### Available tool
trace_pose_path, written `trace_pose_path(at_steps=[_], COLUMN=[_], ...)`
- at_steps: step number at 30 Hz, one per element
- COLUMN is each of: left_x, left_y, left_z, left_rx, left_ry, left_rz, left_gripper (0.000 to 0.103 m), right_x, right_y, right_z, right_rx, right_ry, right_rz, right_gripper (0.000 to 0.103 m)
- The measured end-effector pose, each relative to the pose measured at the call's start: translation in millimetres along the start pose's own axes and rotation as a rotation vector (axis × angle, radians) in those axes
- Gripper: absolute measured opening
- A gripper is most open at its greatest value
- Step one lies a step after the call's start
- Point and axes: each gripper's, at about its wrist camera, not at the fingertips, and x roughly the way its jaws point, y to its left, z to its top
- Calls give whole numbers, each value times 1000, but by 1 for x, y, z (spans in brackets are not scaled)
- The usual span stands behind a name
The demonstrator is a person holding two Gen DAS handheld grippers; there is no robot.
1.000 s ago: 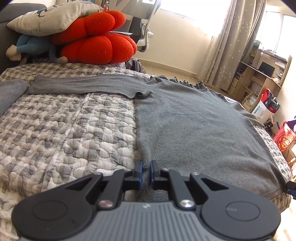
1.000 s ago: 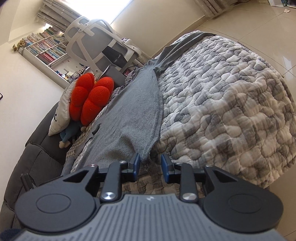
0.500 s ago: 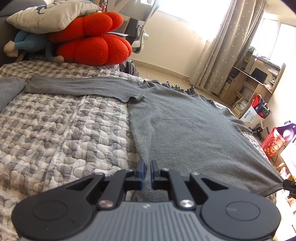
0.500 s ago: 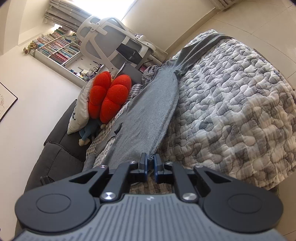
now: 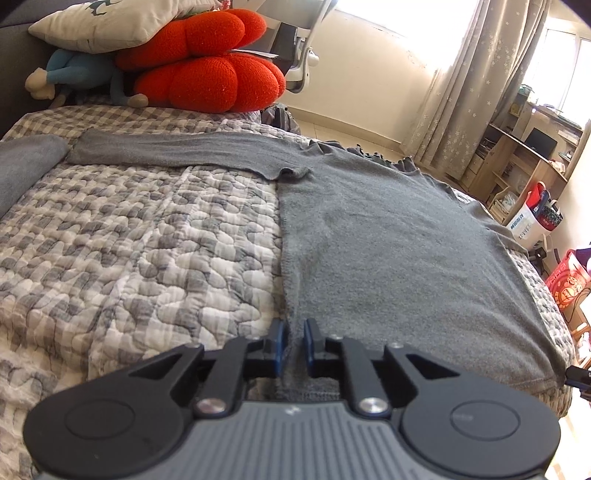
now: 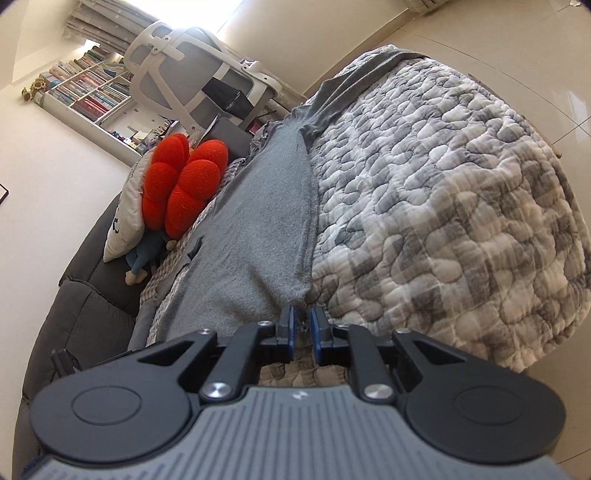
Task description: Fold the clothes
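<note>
Left hand-held gripper (image 5: 293,341) and right hand-held gripper (image 6: 303,334) each pinch a hem corner of the grey sweater (image 5: 388,236), jaws easing apart (bed (image 5: 129,240) keeps it flat for folding).

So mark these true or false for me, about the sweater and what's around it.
The grey sweater lies spread flat on the quilt. True.
The red cushions sit on the floor. False: they are stacked at the quilt's far end, under a pale pillow.
One sleeve stretches out sideways across the quilt. True.
The office chair has a black frame. False: its frame is white.
</note>
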Motion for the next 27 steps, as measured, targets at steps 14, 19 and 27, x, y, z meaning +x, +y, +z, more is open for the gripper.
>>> trace_pose_path(at_steps=[14,19,27], left_x=[-12,-37,-30], left_y=[-15,-8,-1], left_z=[-4,4,-4], left_rx=[108,121,147], left_ry=[-37,-77,-49], left_rz=[-41,-109,-64], left_gripper=[5,4,5], right_x=[-1,-31,-19], right_y=[6,8,6], right_z=[-7,3,1], right_rx=[-37,43,19], right_ry=[-25,-78,-30], right_rz=[-6,146,29], right_gripper=[11,9,10])
